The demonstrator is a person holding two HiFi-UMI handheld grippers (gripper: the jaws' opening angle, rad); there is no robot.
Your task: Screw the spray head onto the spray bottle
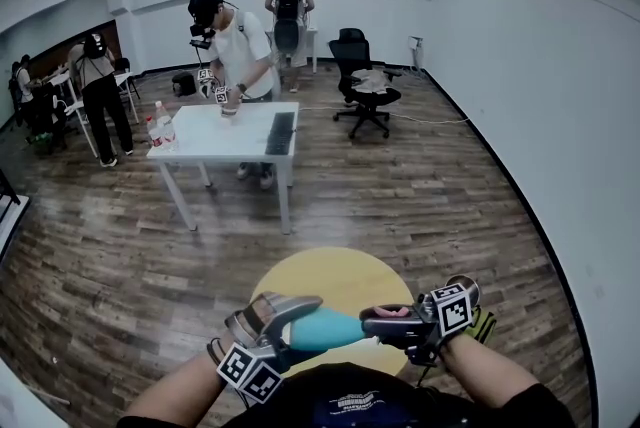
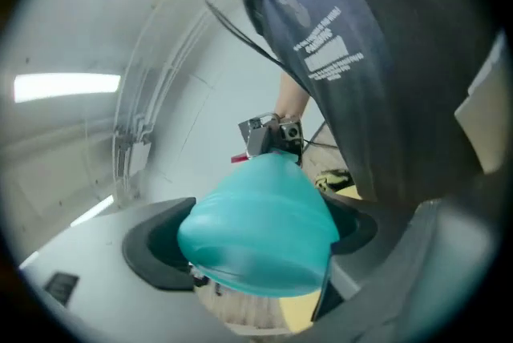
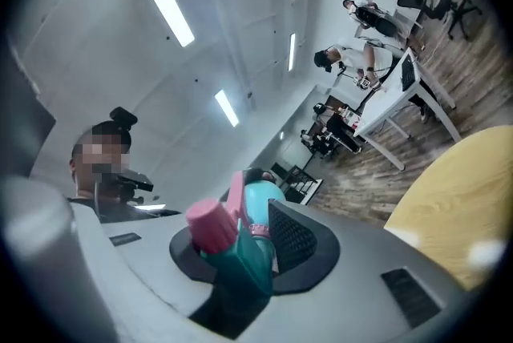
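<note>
In the head view a teal spray bottle [image 1: 325, 328] lies level between my two grippers, above a round yellow table [image 1: 330, 278]. My left gripper [image 1: 298, 328] is shut on the bottle's body; in the left gripper view the rounded teal bottle [image 2: 256, 233] fills the space between the dark pads [image 2: 152, 249]. My right gripper [image 1: 382, 321] is shut on the spray head [image 1: 398, 312] at the bottle's neck. The right gripper view shows the teal spray head [image 3: 240, 253] with its pink nozzle [image 3: 210, 223] and pink trigger [image 3: 236, 195] between the pads, the bottle [image 3: 260, 201] beyond it.
A white table [image 1: 250, 138] stands in the middle of the wooden floor, with a person [image 1: 240, 51] working at it with grippers. A black office chair [image 1: 362, 81] stands behind it on the right. More people stand at the back and far left.
</note>
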